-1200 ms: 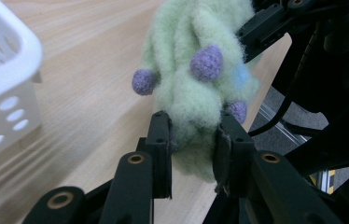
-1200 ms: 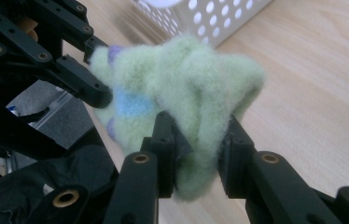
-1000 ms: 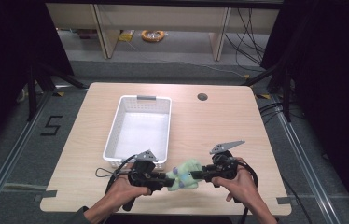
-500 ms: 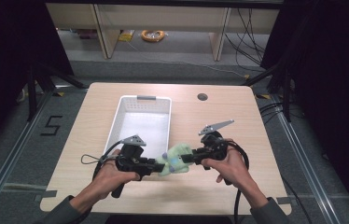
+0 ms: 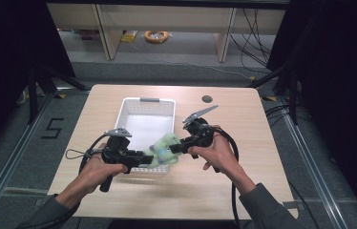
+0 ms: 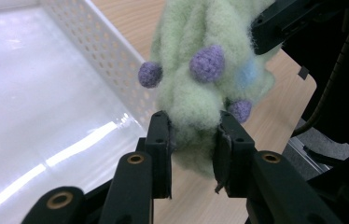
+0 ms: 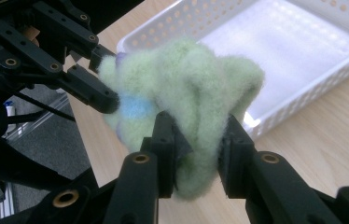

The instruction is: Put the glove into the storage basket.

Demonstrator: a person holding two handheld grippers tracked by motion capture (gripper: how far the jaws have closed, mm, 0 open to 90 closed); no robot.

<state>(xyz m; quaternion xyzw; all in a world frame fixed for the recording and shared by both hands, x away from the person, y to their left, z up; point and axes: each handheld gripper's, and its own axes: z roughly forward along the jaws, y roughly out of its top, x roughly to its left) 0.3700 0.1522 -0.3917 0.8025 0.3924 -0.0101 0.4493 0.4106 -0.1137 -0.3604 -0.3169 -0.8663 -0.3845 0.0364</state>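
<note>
two claws (left, right) pinch fuzzy green sock, stretched between them.

Both forearms in from the bottom, bent inward. Left gripper levelled toward the right, jaws clamped on something soft. Right gripper angled back toward the left, jaws pinched too. Tips nearly meeting, hands wrapped round the handles.

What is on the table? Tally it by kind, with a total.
Fuzzy green sock with purple bobbles: 1
White perforated basket: 1
Hand-held grippers: 2, the left gripper and the right gripper, both clamped on the sock
Total: 4
</note>
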